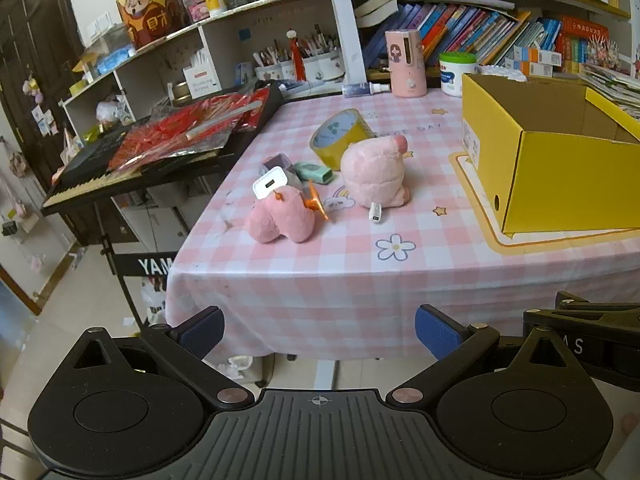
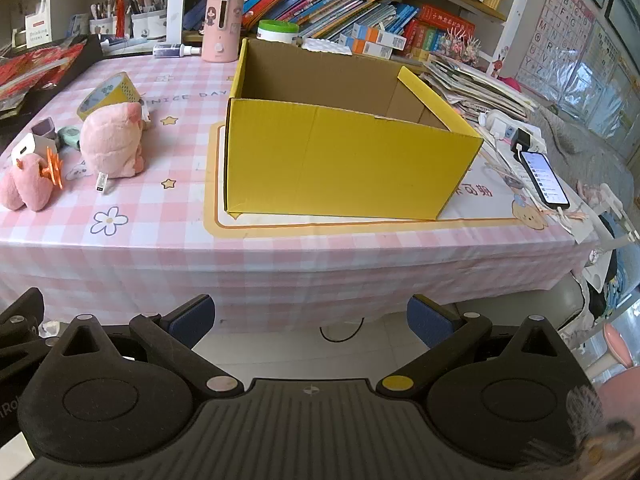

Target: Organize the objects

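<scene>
Toys (image 1: 374,176) well beyond left gripper's (image 1: 319,332) spread fingers (image 1: 202,332).

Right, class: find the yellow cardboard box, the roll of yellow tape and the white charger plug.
Yellow cardboard box (image 2: 344,164), right wrist view, on its front wall.
Roll of yellow tape (image 1: 340,136), left wrist view, on its outer band.
White charger plug (image 1: 270,183), left wrist view, on its top face.

Two wrist views: we look obliquely down from off the table's (image 1: 280,280) front edge. Left faces the toys' end; right faces the yellow box (image 2: 344,164). Both share box and pink plush (image 1: 372,172).
</scene>
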Tool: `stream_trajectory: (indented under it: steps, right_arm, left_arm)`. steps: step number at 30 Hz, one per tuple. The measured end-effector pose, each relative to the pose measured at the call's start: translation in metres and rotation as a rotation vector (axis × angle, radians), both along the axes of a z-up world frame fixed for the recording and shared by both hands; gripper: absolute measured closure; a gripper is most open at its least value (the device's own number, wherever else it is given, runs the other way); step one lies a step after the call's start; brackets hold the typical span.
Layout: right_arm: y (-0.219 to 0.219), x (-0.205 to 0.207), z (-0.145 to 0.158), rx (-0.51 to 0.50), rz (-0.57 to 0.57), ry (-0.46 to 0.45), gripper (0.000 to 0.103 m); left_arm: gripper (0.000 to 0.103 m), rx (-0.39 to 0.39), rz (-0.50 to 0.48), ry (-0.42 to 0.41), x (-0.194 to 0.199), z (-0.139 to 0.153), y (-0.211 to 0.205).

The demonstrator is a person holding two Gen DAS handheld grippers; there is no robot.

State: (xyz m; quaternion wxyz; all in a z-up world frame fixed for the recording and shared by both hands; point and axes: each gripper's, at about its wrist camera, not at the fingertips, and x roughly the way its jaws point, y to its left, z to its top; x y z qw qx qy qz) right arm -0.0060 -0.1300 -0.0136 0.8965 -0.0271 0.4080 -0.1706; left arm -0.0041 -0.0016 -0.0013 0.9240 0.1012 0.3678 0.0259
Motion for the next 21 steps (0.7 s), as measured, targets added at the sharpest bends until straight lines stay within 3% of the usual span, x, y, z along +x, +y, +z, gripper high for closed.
stream_trajectory:
  steps: [21]
  right_arm:
    - [-0.0002,-0.0043,-0.0009,0.002,-0.001,-0.007,0.0]
  left_arm:
    - [0.001,0.002,0.001,-0.003,-0.0047,0.0017,-0.0012]
